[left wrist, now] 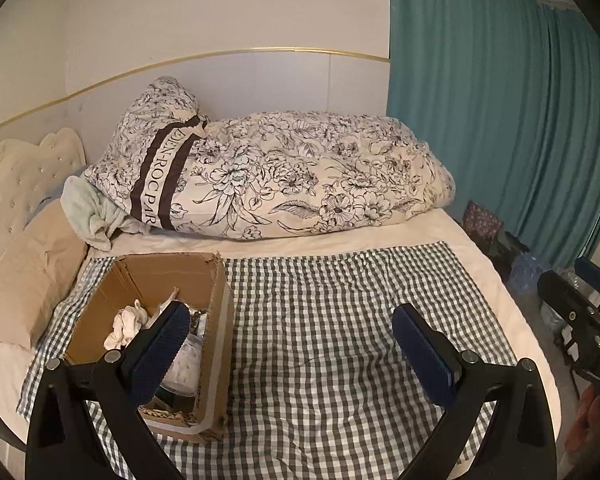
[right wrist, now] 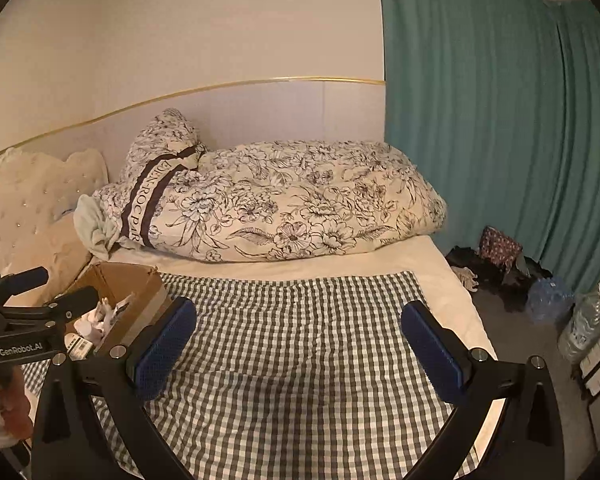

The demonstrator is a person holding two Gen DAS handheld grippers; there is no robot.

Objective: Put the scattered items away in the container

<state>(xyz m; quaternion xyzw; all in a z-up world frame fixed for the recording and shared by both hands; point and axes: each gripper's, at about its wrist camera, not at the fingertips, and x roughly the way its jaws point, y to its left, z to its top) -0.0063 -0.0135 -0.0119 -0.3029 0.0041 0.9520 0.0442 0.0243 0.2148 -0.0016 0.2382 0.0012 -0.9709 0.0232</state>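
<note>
While a floral duvet [left wrist: 268, 172] lies behind, the checked cloth [left wrist: 340, 320] is bare. The cardboard box [left wrist: 152, 320] sits left of both wide, empty grippers, the left gripper [left wrist: 292, 344] and the right gripper [right wrist: 300, 344].

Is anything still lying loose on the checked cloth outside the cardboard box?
No, the checked cloth shows only bare fabric beside the cardboard box.

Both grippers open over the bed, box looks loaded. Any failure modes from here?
The cardboard box sits on soft bedding near the checked cloth's edge; a nudge from the open left gripper might tip it. Crumpled paper piled inside could spill. The right gripper holds nothing.
</note>
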